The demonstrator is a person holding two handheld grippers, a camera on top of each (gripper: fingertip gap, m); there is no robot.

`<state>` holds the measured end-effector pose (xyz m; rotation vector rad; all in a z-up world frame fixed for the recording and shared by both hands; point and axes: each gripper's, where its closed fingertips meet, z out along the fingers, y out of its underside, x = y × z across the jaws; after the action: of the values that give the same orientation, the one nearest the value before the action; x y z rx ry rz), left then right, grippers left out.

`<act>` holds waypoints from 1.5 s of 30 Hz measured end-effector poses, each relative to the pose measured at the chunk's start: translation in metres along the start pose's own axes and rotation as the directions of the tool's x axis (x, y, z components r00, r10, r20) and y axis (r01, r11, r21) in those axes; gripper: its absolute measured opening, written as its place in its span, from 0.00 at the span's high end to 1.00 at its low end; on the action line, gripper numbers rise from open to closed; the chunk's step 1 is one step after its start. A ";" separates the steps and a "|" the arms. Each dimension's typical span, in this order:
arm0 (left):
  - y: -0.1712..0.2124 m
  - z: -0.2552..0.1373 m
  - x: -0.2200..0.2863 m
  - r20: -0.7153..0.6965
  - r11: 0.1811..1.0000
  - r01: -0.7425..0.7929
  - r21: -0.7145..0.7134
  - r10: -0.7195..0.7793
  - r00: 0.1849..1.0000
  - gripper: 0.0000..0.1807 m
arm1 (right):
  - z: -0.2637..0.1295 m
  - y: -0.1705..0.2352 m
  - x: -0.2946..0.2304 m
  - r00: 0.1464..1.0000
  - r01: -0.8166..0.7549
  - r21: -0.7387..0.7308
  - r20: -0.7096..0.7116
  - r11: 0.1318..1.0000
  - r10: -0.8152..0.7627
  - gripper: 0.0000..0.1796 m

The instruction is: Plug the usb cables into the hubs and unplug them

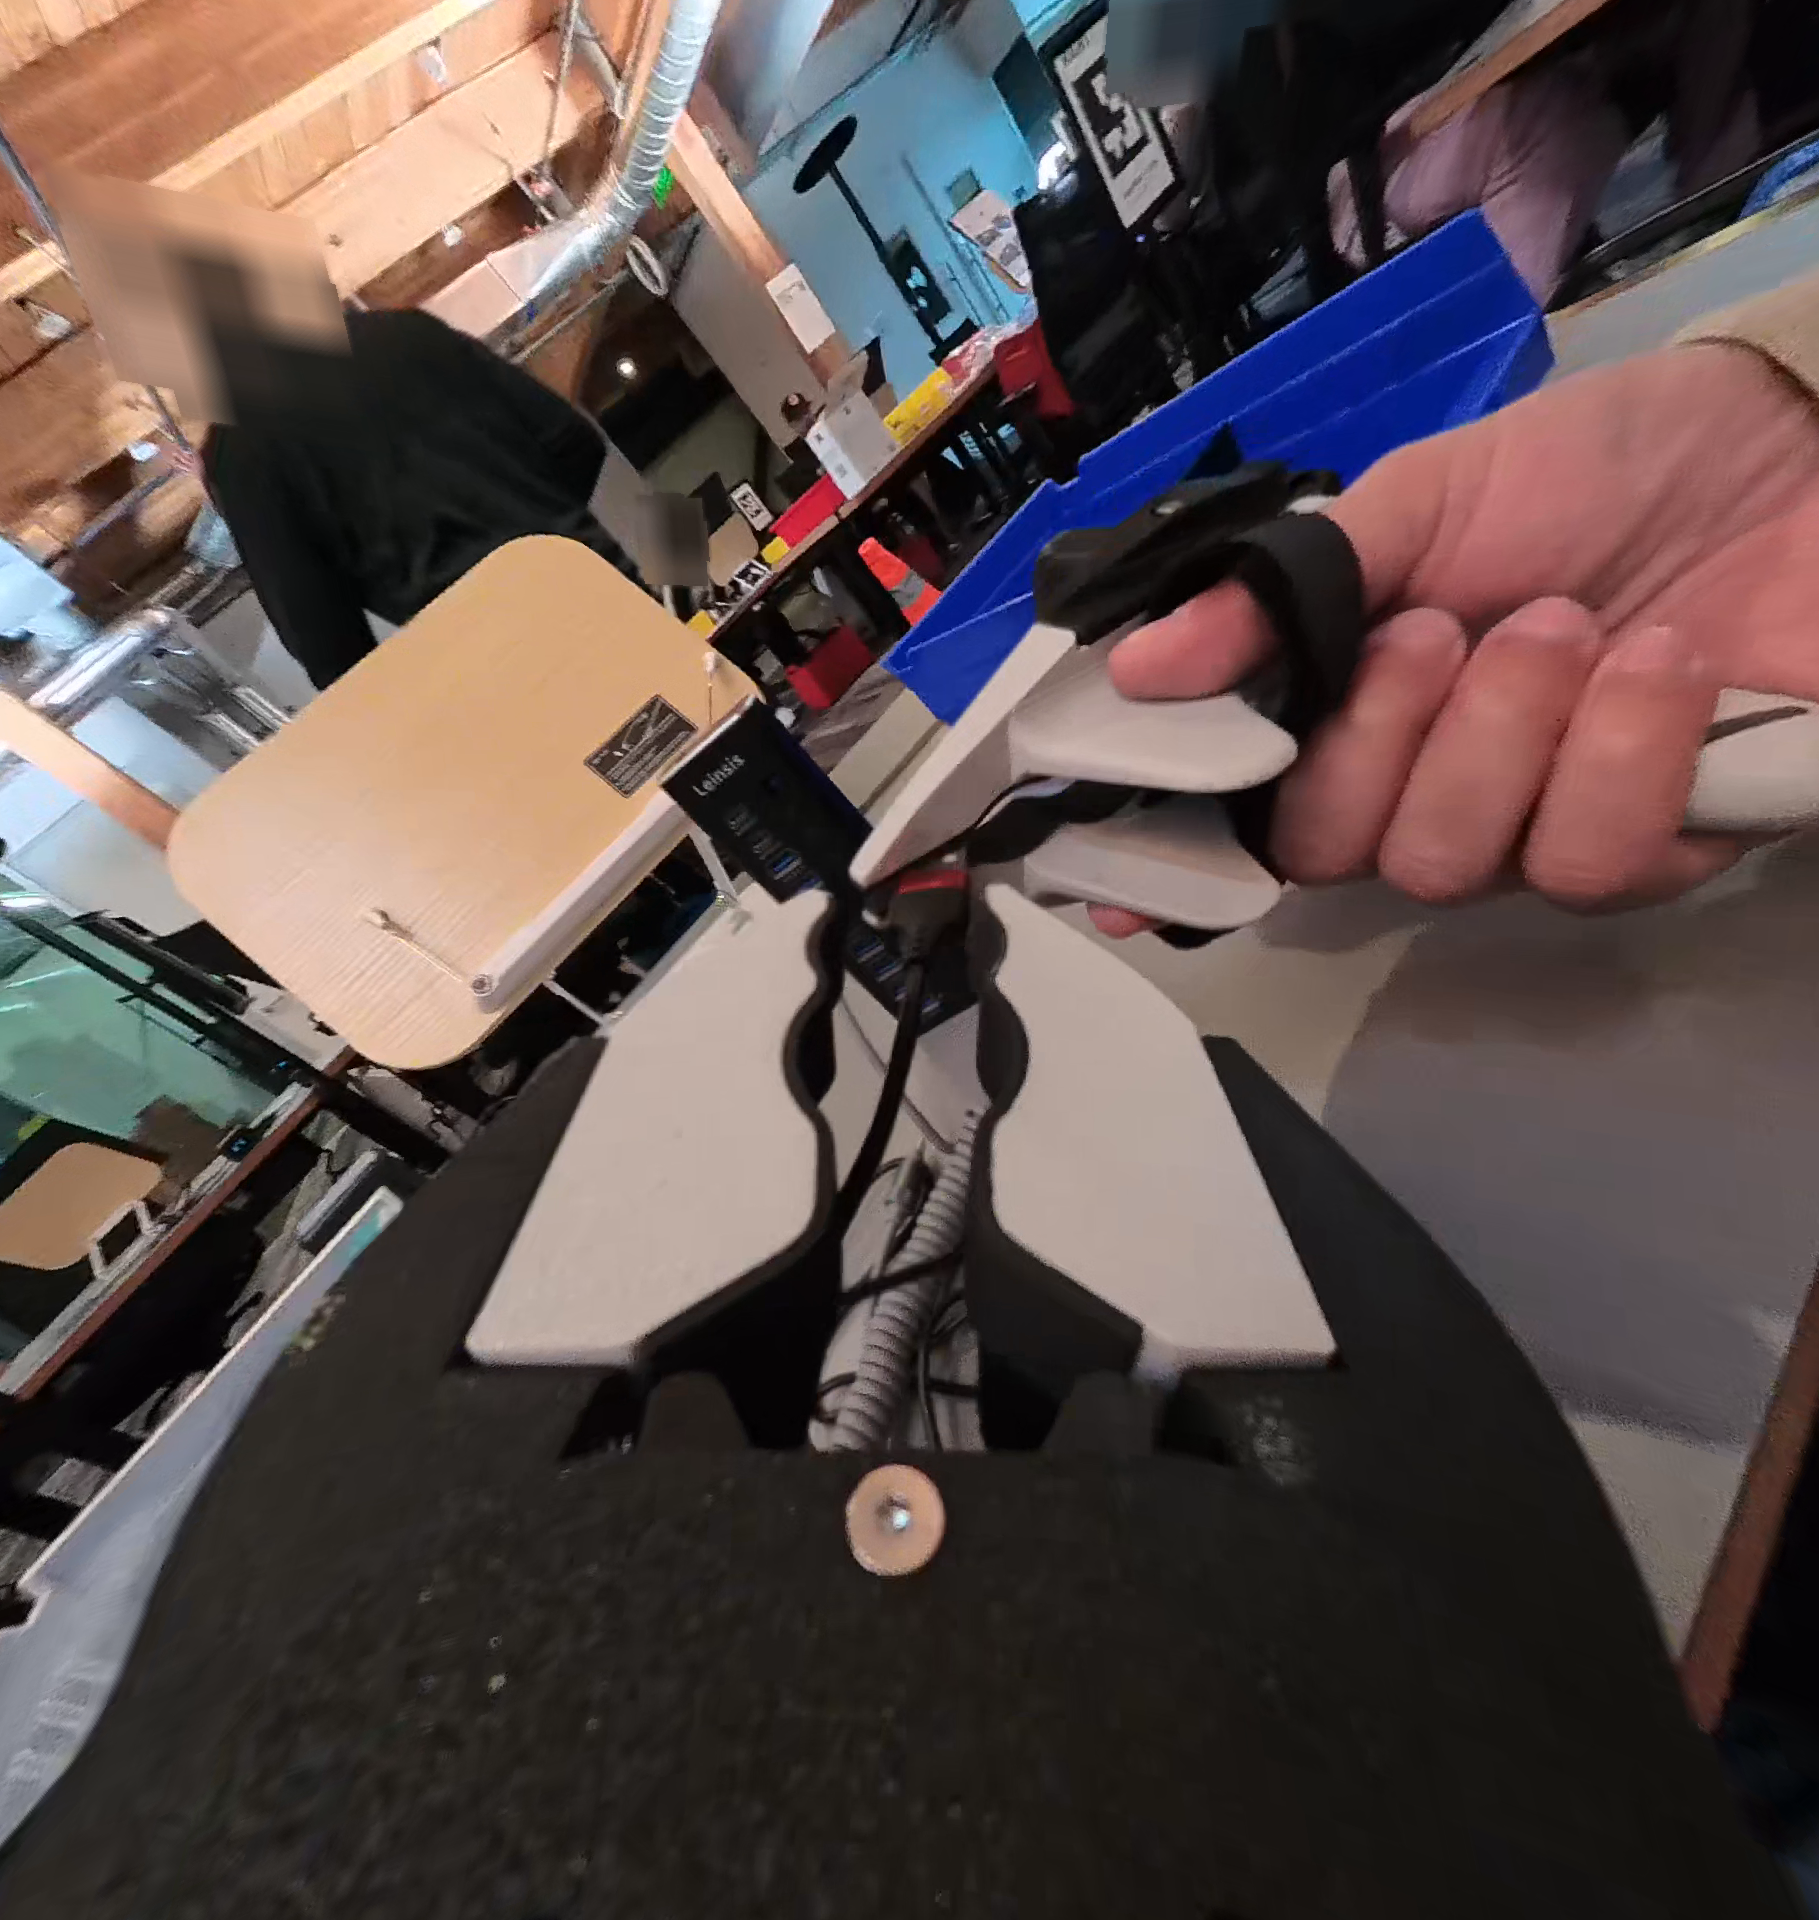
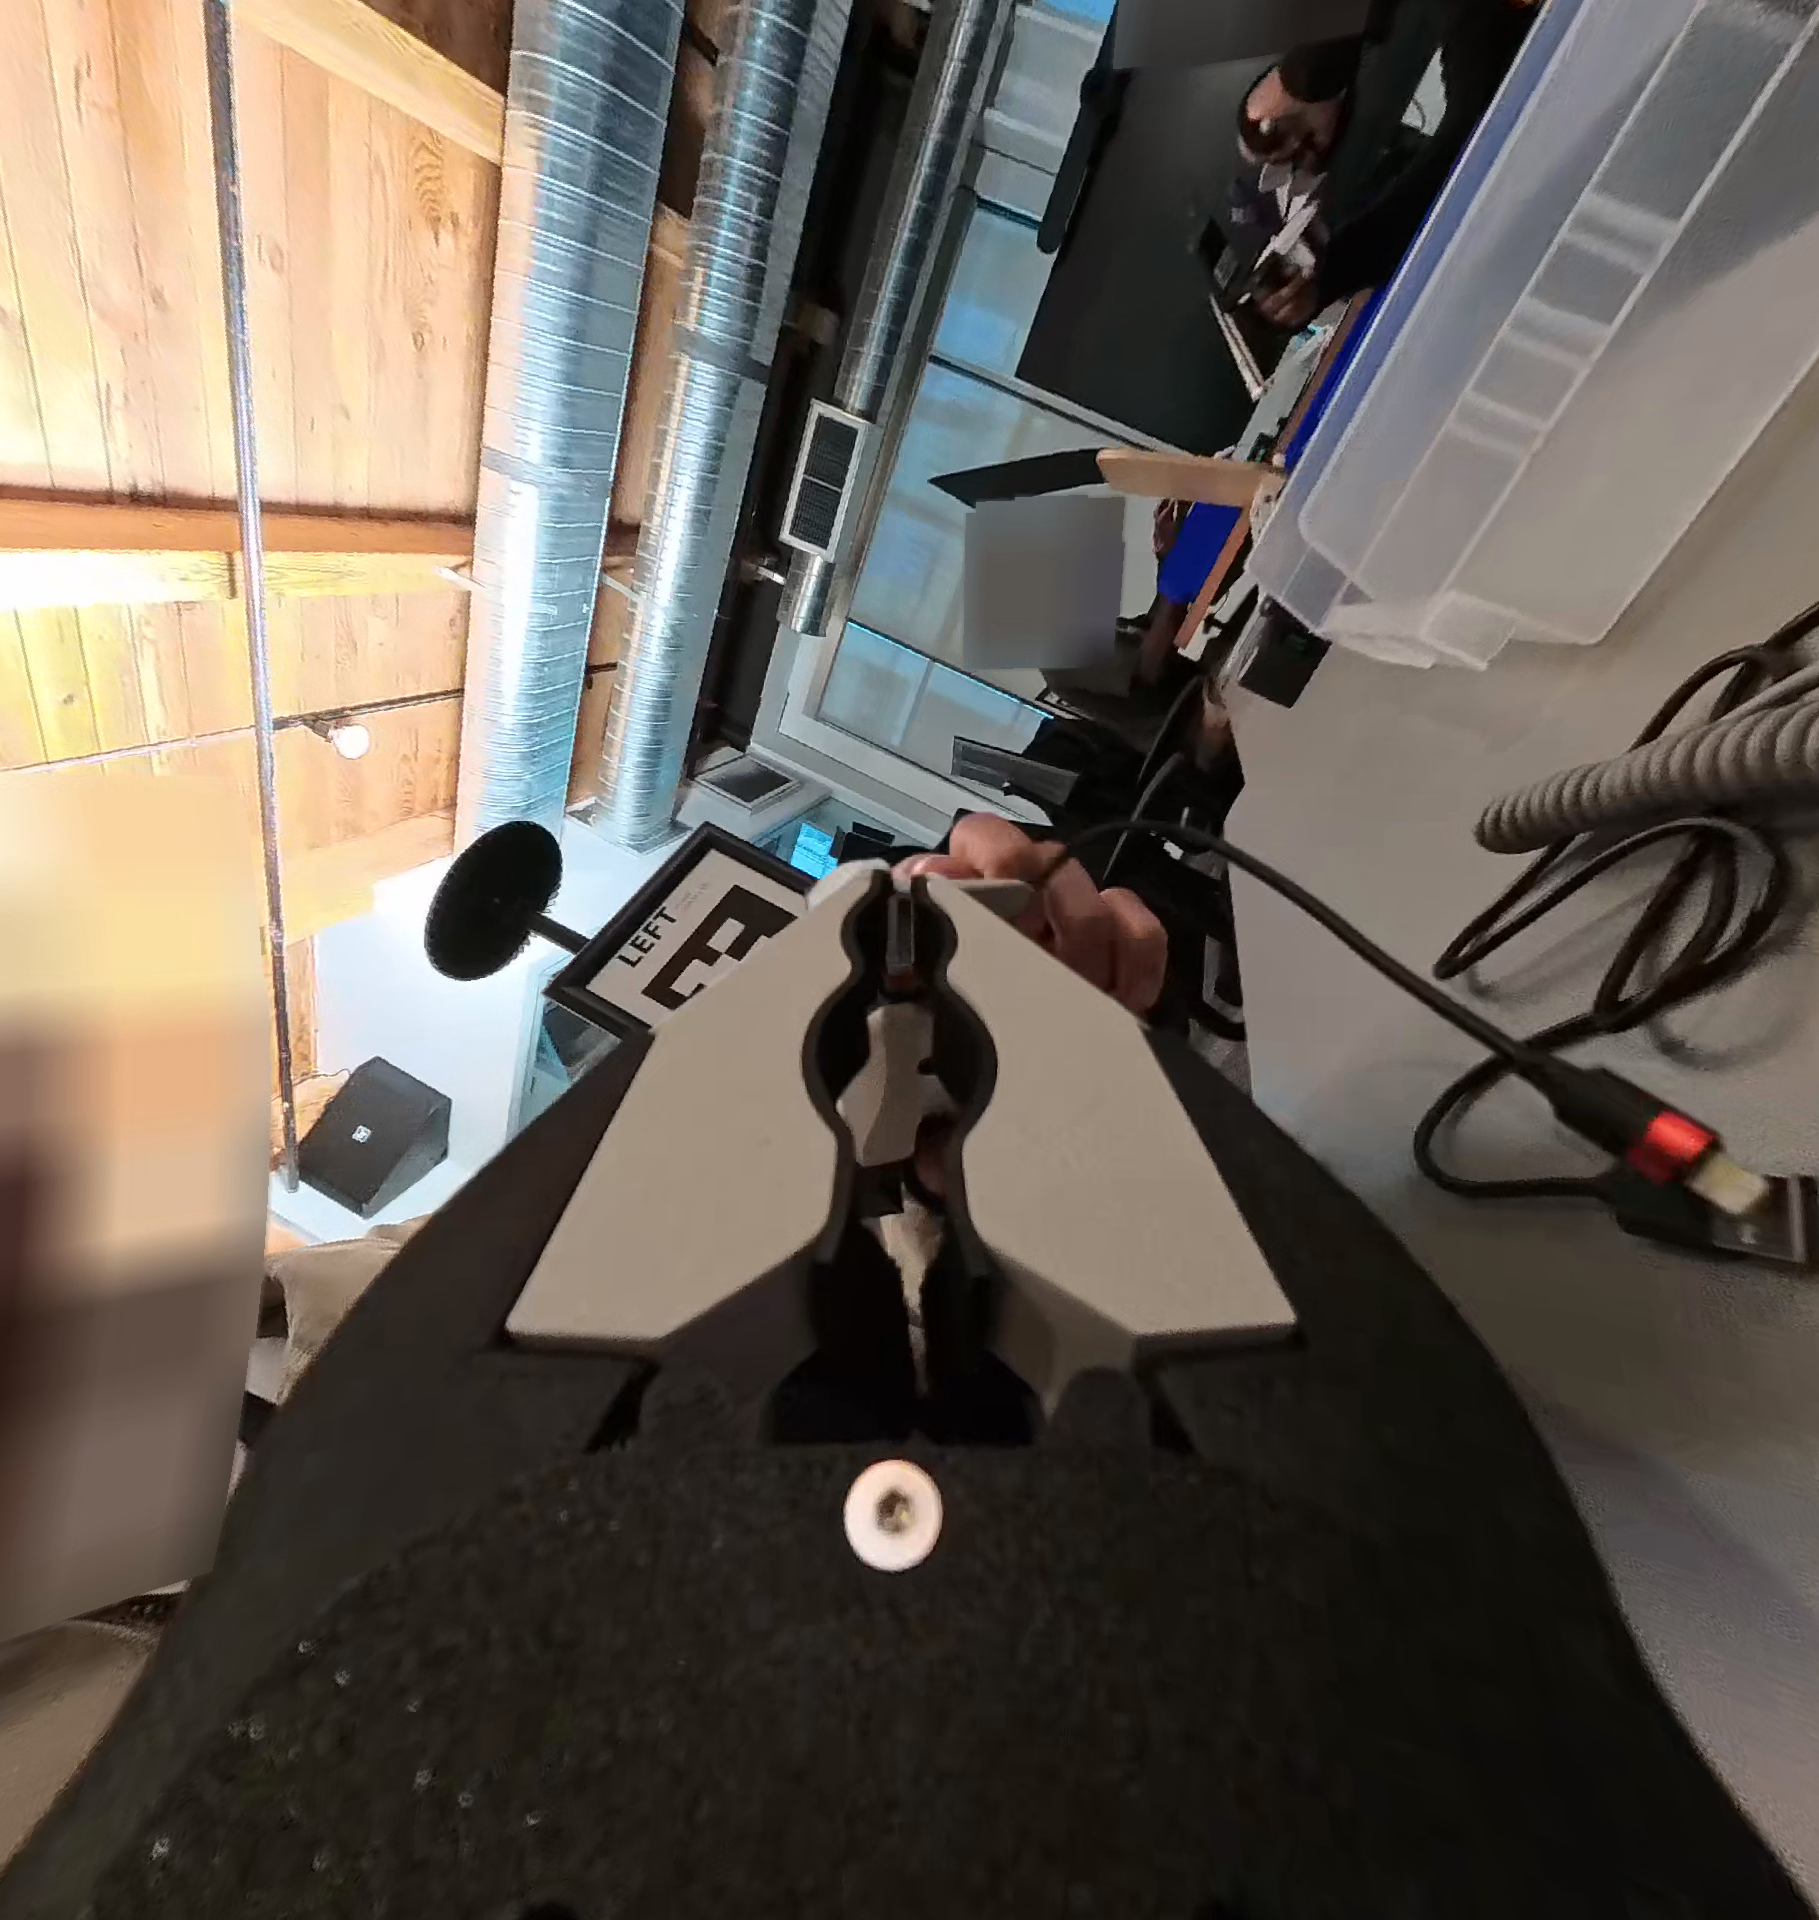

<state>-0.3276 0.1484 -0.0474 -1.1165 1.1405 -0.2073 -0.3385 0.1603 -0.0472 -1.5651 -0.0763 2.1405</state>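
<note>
My left gripper is clamped on the black USB hub. The hub stands tilted above the grey table, with its blue ports showing between my fingers. Just right of that, my right gripper reaches in sideways and pinches a red-banded plug at the hub's face. I can't tell whether the plug is seated. Its black cable hangs down. My right hand wraps the handle, with the forefinger strapped to the trigger. The hub has a white brand word near its upper end. A black-and-white marker card with lettering shows behind my right fingers. Farther right, a second red-banded plug lies on the table.
</note>
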 end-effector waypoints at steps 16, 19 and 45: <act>0.003 0.002 0.006 -0.140 0.968 0.247 -0.053 -0.252 0.957 0.92 | 0.000 0.001 -0.001 0.991 -0.096 0.007 0.095 0.995 0.095 0.98; 0.010 0.001 0.000 -0.132 0.958 0.272 -0.091 -0.282 0.950 0.92 | -0.006 -0.012 0.006 0.993 0.112 0.005 -0.033 0.994 -0.111 0.94; 0.046 0.042 -0.089 -0.106 0.860 0.316 -0.401 -0.386 0.916 0.92 | -0.025 -0.118 0.036 0.700 0.539 -0.245 -0.402 0.806 -0.590 0.85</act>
<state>-0.3530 0.2528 -0.0301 -1.6825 1.1579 -0.3957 -0.2835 0.2734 -0.0498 -1.7812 -0.4638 1.2665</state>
